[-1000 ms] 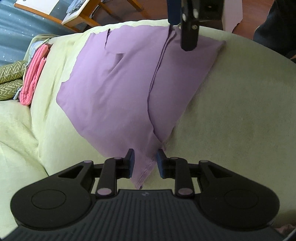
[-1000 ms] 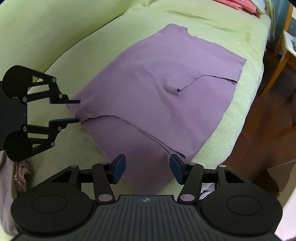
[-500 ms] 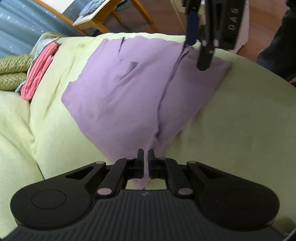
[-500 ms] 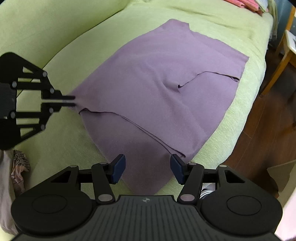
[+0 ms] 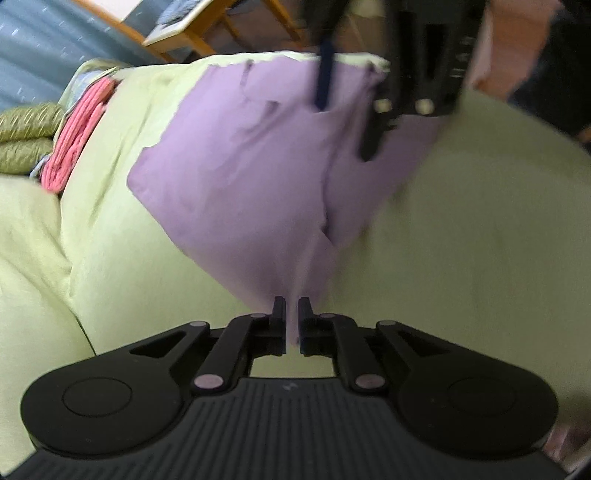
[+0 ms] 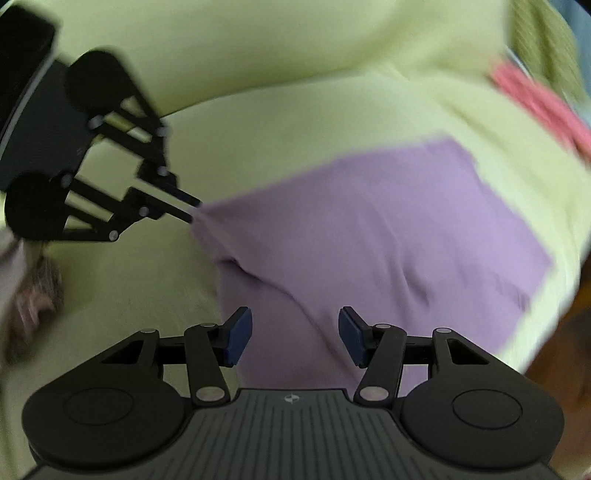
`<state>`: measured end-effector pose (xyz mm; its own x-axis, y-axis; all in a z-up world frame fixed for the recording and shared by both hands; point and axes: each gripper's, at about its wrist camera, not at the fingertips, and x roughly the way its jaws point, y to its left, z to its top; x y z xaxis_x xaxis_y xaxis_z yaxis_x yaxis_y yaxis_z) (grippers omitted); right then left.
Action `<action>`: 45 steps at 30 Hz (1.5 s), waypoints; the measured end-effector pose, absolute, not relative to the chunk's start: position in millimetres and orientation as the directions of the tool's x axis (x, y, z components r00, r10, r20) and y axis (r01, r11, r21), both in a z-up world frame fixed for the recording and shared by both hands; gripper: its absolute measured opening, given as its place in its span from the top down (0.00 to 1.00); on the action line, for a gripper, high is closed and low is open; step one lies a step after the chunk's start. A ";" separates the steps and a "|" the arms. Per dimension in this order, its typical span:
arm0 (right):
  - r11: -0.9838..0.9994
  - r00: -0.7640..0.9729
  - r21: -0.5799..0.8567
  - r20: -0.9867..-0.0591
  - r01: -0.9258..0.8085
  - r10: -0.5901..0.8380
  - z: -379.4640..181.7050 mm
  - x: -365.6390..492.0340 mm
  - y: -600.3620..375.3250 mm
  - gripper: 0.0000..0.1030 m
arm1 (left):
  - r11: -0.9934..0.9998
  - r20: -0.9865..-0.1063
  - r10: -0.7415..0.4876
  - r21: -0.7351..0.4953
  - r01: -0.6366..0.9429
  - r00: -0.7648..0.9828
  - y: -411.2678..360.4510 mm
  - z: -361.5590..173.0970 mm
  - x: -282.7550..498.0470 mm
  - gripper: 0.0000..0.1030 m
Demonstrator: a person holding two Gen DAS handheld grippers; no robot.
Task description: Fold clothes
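One purple garment, one pink folded stack (blurry), two olive cushions, two tongs: left, right.

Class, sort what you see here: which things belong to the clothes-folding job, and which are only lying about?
Part of the job:
- purple garment, spread on the green sofa cover
- left tool, shut on a corner of the garment
- right tool, open above the garment

Lying about:
- pink cloth, folded
- olive cushions
- wooden table
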<state>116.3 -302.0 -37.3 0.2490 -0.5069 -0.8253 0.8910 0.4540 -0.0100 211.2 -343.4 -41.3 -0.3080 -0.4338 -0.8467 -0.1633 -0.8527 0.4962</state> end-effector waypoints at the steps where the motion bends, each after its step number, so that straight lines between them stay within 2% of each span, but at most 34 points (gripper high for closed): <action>1: 0.478 0.253 -0.024 -0.824 0.878 -0.507 -39.2 121.6 -302.8 0.47 | -0.831 -0.838 -0.447 0.519 -0.200 -0.314 -338.7 -44.9 214.4 0.89; 2: 0.501 0.257 -0.039 -0.822 0.865 -0.508 -41.2 126.9 -303.6 0.47 | -0.808 -0.828 -0.460 0.540 -0.236 -0.321 -333.9 -48.5 217.5 0.85; 3: 0.508 0.260 -0.039 -0.823 0.861 -0.505 -42.6 129.7 -303.5 0.47 | -0.782 -0.818 -0.472 0.560 -0.271 -0.328 -329.1 -52.1 220.7 0.75; 4: 0.505 0.263 -0.031 -0.825 0.863 -0.500 -43.8 131.0 -302.7 0.47 | -0.758 -0.808 -0.482 0.579 -0.301 -0.339 -324.9 -56.2 223.2 0.69; 13: 0.446 0.185 -0.047 -0.867 0.894 -0.463 -52.9 121.6 -256.4 0.46 | -0.501 -0.687 -0.607 0.721 -0.478 -0.399 -306.6 -109.2 235.9 0.71; 18: 0.399 0.102 -0.116 -0.868 0.910 -0.486 -54.9 106.8 -225.6 0.46 | -0.440 -0.632 -0.638 0.768 -0.465 -0.440 -301.8 -121.3 241.8 0.70; 22: 0.376 0.016 -0.209 -0.857 0.903 -0.515 -59.3 101.1 -206.1 0.46 | -0.434 -0.579 -0.676 0.813 -0.389 -0.455 -306.7 -129.7 233.0 0.70; 23: 0.373 -0.008 -0.238 -0.852 0.897 -0.524 -61.0 99.7 -202.1 0.46 | -0.448 -0.575 -0.682 0.817 -0.363 -0.451 -309.3 -129.0 228.4 0.72; 24: 0.373 -0.033 -0.272 -0.843 0.887 -0.536 -64.0 97.7 -198.5 0.46 | -0.475 -0.589 -0.677 0.808 -0.349 -0.441 -311.6 -127.5 224.5 0.78; 25: 0.380 -0.056 -0.312 -0.830 0.871 -0.555 -68.2 95.0 -195.6 0.46 | -0.495 -0.602 -0.670 0.799 -0.343 -0.435 -313.1 -125.7 222.6 0.88; 26: 0.388 -0.077 -0.354 -0.814 0.851 -0.575 -72.7 92.1 -193.2 0.46 | -0.505 -0.613 -0.662 0.790 -0.348 -0.431 -312.9 -125.1 222.4 0.91; 31: 0.464 -0.098 -0.554 -0.708 0.691 -0.699 -102.4 79.8 -177.2 0.47 | -0.501 -0.612 -0.662 0.790 -0.353 -0.432 -313.0 -126.9 222.2 0.92; 37: 0.462 -0.009 -0.694 -0.559 0.552 -0.829 -132.8 76.0 -163.9 0.47 | -0.518 -0.616 -0.666 0.788 -0.333 -0.420 -313.5 -125.2 221.1 0.92; 43: 0.407 0.051 -0.733 -0.455 0.545 -0.889 -142.0 74.1 -180.6 0.47 | -0.565 -0.636 -0.661 0.771 -0.294 -0.397 -315.7 -119.8 215.8 0.94; 45: 0.410 0.066 -0.734 -0.449 0.542 -0.891 -143.0 75.4 -182.1 0.53 | -0.577 -0.656 -0.649 0.754 -0.313 -0.386 -317.9 -115.1 214.3 0.95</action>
<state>75.4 -182.1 -143.0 0.0659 -0.8909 -0.4495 0.5417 0.4102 -0.7337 214.3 -317.9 -115.1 -0.3860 -0.6485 -0.6561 -0.3129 -0.5770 0.7544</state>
